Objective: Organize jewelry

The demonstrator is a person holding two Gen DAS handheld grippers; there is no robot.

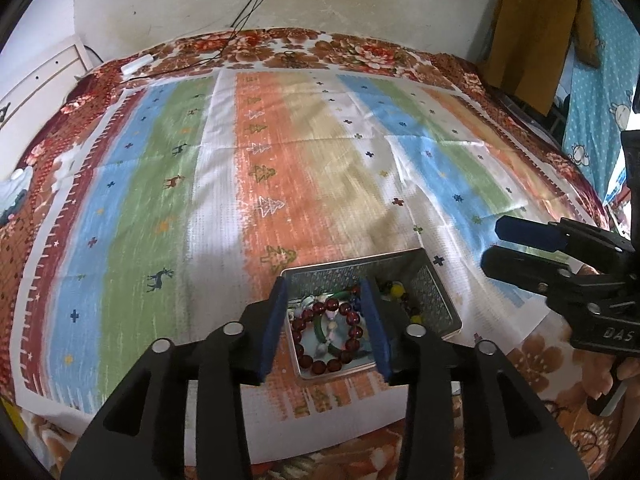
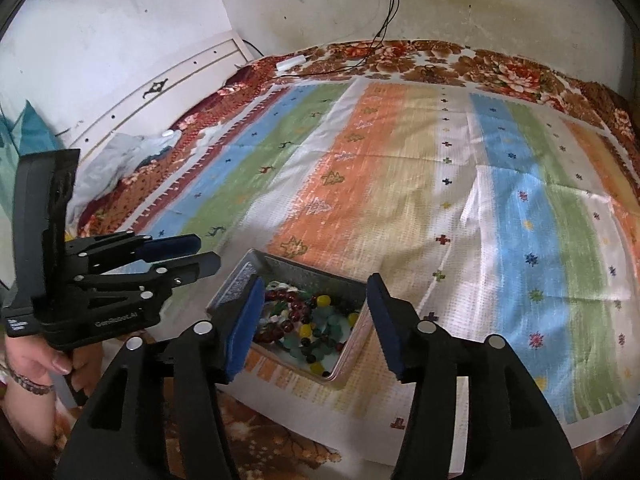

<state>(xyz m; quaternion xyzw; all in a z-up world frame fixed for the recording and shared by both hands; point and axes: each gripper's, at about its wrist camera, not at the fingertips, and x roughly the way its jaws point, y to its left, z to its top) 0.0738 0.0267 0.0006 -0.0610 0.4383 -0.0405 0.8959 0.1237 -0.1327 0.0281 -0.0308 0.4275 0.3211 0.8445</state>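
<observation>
A metal tin [image 1: 436, 284] is seen on a striped cloth [image 1: 304, 148] spread over a bed [image 1: 384, 54] covered by a floral blanket, close to the near edge of the cloth. The tin is filled with jewelry: a bracelet of dark red beads [image 1: 352, 316], a green bangle [image 1: 320, 330] lying inside that ring, and loose yellow, green and dark beads [image 2: 320, 322] heaped toward the tin's other side.

The left gripper [image 1: 326, 330] is held above the tin with its 2 blue-padded fingers [image 1: 274, 330] spread wide, the red bracelet framed between them; nothing is gripped. In the right wrist view, the right gripper [image 2: 316, 324] is likewise held wide, its pads straddling the tin, and no item is held. Whether either gripper touches the tin's rim cannot be told.

Each gripper is visible from the other's camera, beside the tin: the right gripper at the right side of the left view, the left gripper at the left side of the right view, held by a hand [image 2: 38, 360] wearing a beaded wristband.

2 black cables [image 2: 384, 20] are seen running down the wall onto the far edge of the bed.
</observation>
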